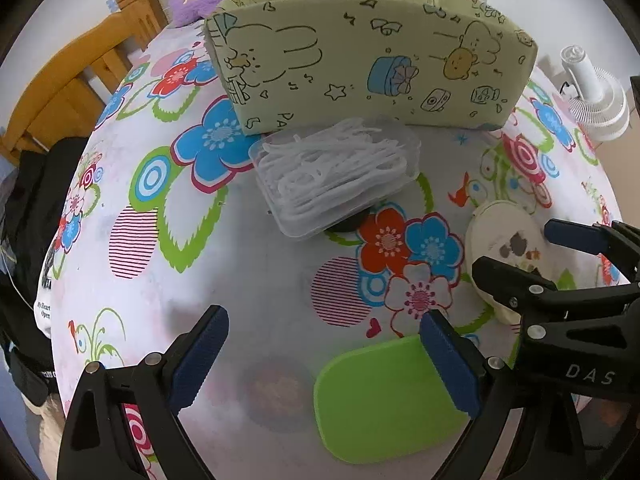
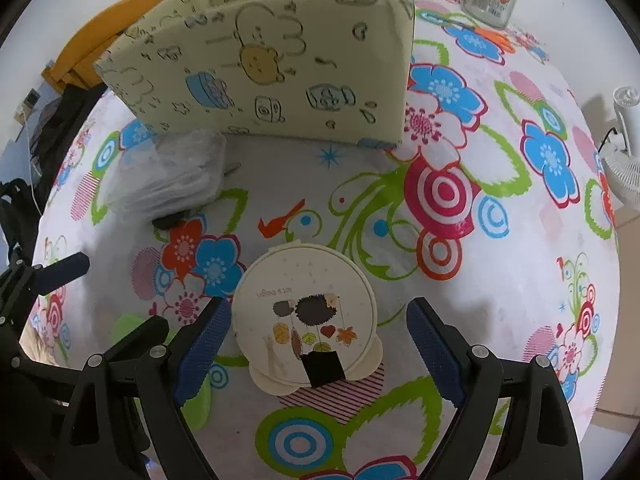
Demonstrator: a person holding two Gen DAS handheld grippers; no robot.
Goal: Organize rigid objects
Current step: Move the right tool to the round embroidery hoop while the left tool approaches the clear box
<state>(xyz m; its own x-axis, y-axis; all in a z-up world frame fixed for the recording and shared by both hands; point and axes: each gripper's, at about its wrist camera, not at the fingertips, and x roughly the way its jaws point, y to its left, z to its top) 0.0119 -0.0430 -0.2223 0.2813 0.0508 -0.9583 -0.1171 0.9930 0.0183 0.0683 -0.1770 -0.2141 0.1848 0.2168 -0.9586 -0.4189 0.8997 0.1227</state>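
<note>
Desk (image 2: 500,208): floral cloth, fabric box (image 2: 280,64) at the back.
Round case (image 2: 306,316): flat on desk, between right gripper (image 2: 318,344) fingers, untouched.
Green lid (image 1: 384,396): under left gripper (image 1: 324,356), fingers wide, holding nothing.
Tip: centre over case, lower, then squeeze evenly.

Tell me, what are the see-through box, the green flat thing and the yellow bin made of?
Clear box: looks like thin, glossy plastic, since the white picks inside show through. Green case: probably smooth, matte plastic, evenly coloured with rounded corners. Yellow bin: seems to be printed fabric over stiff panels, with soft padded edges.
</note>
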